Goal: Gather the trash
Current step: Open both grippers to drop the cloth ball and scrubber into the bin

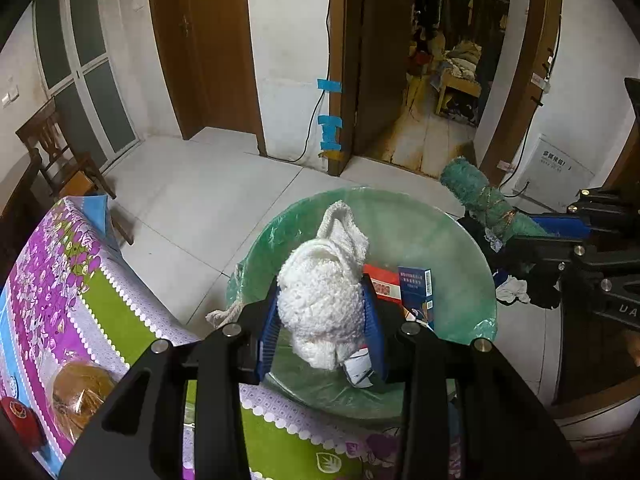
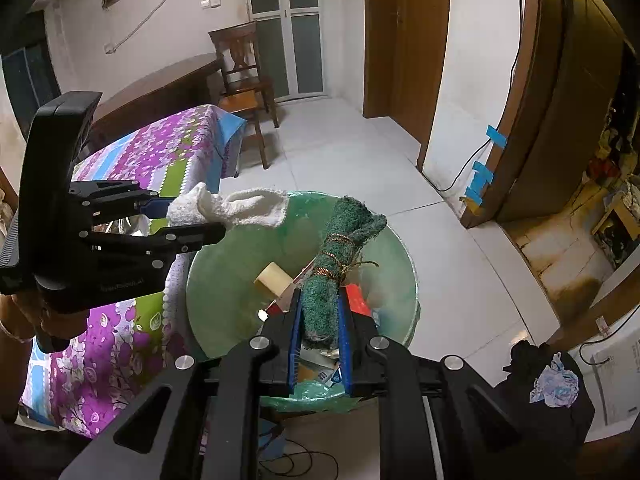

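Observation:
A round bin lined with a green bag (image 1: pixel 448 240) (image 2: pixel 224 280) stands on the floor beside the table. My left gripper (image 1: pixel 322 312) (image 2: pixel 176 220) is shut on a bunched white knitted cloth (image 1: pixel 324 296) (image 2: pixel 240 208) held over the bin's near rim. My right gripper (image 2: pixel 320 316) (image 1: pixel 560 232) is shut on a rolled green fuzzy cloth (image 2: pixel 340 256) (image 1: pixel 476 192) tied with brown string, also above the bin. Inside the bin lie a red box (image 1: pixel 382 282), a blue box (image 1: pixel 418 288) and a tan block (image 2: pixel 274 278).
A table with a purple and green flowered cloth (image 1: pixel 60 280) (image 2: pixel 132 168) touches the bin's left side and bears a wrapped bun (image 1: pixel 80 394). A wooden chair (image 2: pixel 244 76) stands behind it. A dark heap with crumpled paper (image 2: pixel 552 384) lies right of the bin. Open doorways stand beyond.

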Demonstrator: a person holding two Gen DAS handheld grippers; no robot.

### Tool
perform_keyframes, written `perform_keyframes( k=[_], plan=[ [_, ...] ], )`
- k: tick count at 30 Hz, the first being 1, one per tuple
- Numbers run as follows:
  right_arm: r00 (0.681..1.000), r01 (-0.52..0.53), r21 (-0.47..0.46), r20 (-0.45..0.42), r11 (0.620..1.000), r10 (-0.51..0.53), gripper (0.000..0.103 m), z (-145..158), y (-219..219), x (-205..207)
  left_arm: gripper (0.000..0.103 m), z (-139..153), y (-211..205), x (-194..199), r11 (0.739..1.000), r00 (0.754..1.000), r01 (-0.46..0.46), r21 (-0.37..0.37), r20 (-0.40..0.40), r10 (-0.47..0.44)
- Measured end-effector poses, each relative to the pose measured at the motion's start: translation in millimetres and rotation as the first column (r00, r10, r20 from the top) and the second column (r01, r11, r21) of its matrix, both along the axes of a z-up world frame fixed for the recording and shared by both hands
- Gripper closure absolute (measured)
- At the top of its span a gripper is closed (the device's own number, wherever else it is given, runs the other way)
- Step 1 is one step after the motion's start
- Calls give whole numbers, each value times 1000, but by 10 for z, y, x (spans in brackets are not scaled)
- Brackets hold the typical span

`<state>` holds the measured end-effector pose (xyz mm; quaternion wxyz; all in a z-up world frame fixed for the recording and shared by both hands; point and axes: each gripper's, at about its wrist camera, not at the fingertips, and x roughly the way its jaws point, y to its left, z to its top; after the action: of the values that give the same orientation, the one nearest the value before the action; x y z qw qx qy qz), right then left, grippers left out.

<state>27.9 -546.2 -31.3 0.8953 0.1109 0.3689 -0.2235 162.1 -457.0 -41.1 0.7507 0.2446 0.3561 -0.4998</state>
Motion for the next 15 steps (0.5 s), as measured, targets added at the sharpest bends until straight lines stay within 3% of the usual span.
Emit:
perform_keyframes(
  k=[10, 11, 12, 15],
  plan=[
    [1000, -2, 1, -9, 1000, 2, 86, -43, -22, 130, 65, 1, -44, 6, 1000, 999, -30, -2, 20, 30],
    [1000, -2, 1, -12, 1000, 2, 82, -51, -27, 155, 60, 8, -44, 16, 999, 999, -41, -7, 24, 41],
    [1000, 1, -1, -14, 1000, -1, 71, -73, -39, 142, 49, 17, -44, 29, 998, 998, -55, -11, 29, 56],
    [1000, 11, -18, -15, 1000, -11, 67, -87, -19, 162, 41, 31, -10, 33, 998, 998, -51, -24, 29, 52]
  ],
)
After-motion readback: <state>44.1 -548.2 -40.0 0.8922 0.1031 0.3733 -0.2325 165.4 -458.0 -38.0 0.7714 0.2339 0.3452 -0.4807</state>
